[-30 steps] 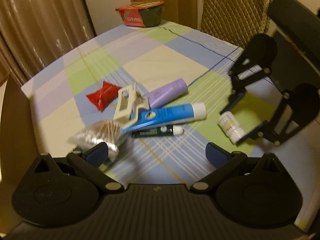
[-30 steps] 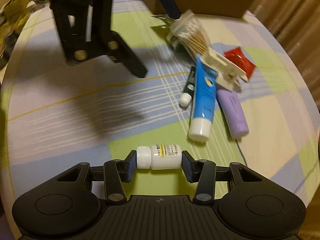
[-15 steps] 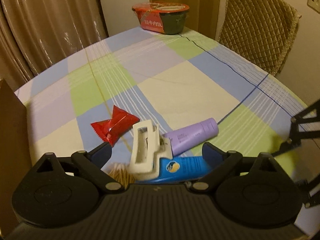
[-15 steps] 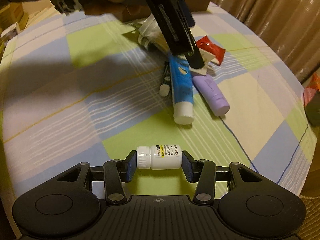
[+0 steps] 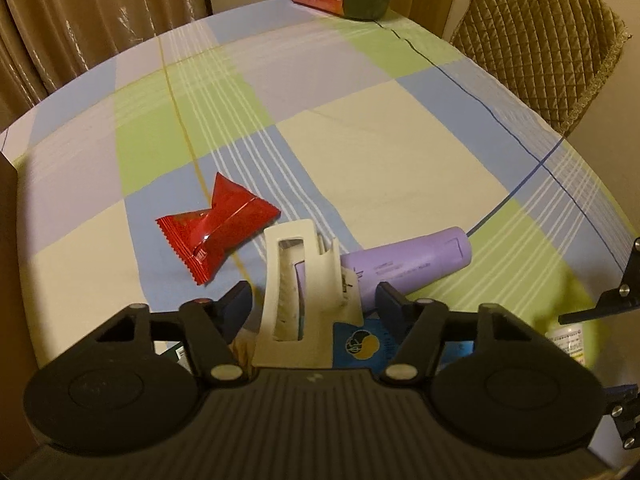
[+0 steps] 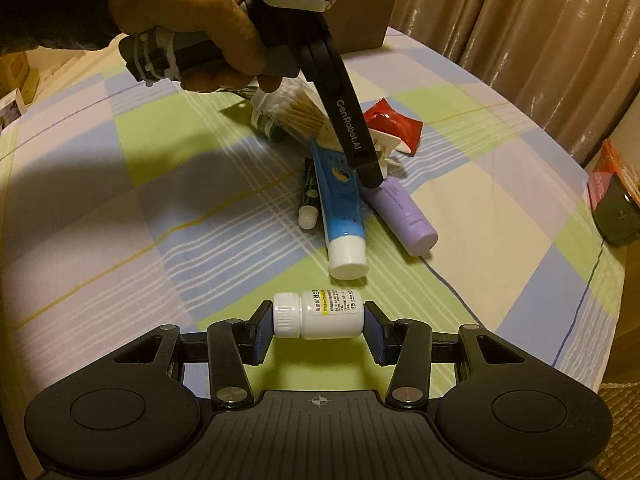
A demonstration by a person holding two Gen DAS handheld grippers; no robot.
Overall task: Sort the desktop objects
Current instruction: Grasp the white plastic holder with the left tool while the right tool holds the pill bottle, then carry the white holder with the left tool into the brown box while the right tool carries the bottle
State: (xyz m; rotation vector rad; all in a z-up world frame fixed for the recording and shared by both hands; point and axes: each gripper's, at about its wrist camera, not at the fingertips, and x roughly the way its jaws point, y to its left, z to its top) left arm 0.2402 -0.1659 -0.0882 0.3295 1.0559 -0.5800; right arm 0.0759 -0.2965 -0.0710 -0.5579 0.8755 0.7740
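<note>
We note the left gripper (image 5: 312,306) low in the left wrist frame, its jaws closing around a cream plastic hair claw clip (image 5: 302,300) that stands between the blue pads; whether the pads already touch it we cannot tell from this angle. The clip lies on top of a blue squeeze tube with a white cap (image 6: 340,208), beside a lilac plastic tube (image 5: 408,262). A red foil snack packet (image 5: 216,226) lies left of centre on the checked tablecloth (image 5: 360,140). In the right wrist frame, the right gripper (image 6: 318,320) pinches a small white pill bottle (image 6: 318,314) end to end, lower centre. A hand (image 6: 188,12) at upper left holds the other tool above a bundle of cotton swabs (image 6: 298,110).
</note>
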